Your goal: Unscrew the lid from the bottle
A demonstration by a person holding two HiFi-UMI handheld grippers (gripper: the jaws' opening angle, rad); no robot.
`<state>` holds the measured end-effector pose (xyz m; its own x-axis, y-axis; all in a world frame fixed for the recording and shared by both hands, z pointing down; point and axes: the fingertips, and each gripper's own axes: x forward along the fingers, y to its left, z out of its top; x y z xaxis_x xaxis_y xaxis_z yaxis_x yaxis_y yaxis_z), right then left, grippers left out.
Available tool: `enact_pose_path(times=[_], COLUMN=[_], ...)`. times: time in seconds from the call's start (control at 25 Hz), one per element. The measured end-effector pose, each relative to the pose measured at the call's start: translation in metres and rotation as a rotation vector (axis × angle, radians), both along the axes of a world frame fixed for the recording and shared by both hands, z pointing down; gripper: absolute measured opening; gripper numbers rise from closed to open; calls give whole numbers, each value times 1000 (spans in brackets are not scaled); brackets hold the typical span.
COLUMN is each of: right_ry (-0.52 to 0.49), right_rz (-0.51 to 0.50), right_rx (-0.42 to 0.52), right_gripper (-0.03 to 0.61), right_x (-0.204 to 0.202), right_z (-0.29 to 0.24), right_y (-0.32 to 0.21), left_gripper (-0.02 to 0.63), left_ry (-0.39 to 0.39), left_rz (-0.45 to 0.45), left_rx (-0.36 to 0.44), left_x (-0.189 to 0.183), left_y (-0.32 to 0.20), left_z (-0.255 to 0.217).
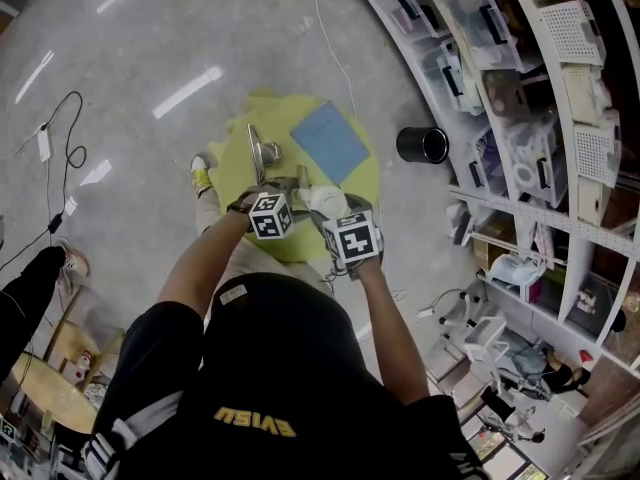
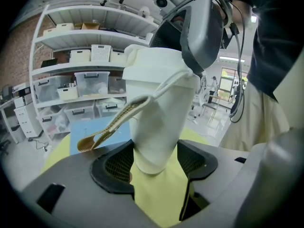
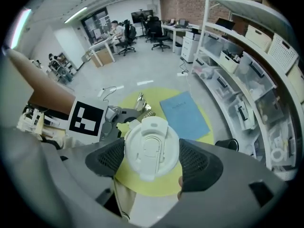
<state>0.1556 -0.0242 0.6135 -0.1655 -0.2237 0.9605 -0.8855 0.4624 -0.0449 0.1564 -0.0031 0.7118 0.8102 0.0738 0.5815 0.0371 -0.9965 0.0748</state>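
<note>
A white bottle [image 2: 159, 127] is held up over a round yellow table [image 1: 240, 143]. My left gripper [image 2: 154, 163] is shut on its lower body, a pad pressing each side. A braided tan strap [image 2: 114, 125] hangs from the white lid [image 2: 152, 65]. From above, my right gripper [image 3: 152, 158] points steeply down and is shut on the lid [image 3: 151, 148], both pads against its rim. One of its fingers [image 2: 202, 32] shows above the lid in the left gripper view. In the head view both grippers meet at the bottle [image 1: 325, 199].
A blue folder [image 1: 330, 140] and a shiny metal object [image 1: 262, 153] lie on the yellow table. A black cup-shaped bin [image 1: 422, 145] stands on the floor to the right. Shelves with plastic boxes [image 1: 520, 98] line the right side. Cables run across the floor.
</note>
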Motion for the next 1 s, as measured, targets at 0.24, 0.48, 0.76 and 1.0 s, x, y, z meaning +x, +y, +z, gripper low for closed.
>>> enact_pose_path(times=[0.24, 0.48, 0.76, 1.0], right_ry=[5, 14, 38, 13], right_rz=[-130, -223, -343, -276], right_rx=[-17, -18, -19, -45], right_gripper=[362, 362, 362, 503], right_x=[-7, -10, -8, -9], right_z=[-1, 0, 0, 4], right_y=[-3, 1, 1, 13], left_gripper=[299, 298, 295, 295], left_ry=[-7, -4, -16, -24], left_rz=[8, 14, 28, 24], left_rx=[10, 6, 16, 11], left_x=[-3, -4, -1, 0], left_y=[-7, -3, -4, -3], left_z=[-1, 0, 2, 2])
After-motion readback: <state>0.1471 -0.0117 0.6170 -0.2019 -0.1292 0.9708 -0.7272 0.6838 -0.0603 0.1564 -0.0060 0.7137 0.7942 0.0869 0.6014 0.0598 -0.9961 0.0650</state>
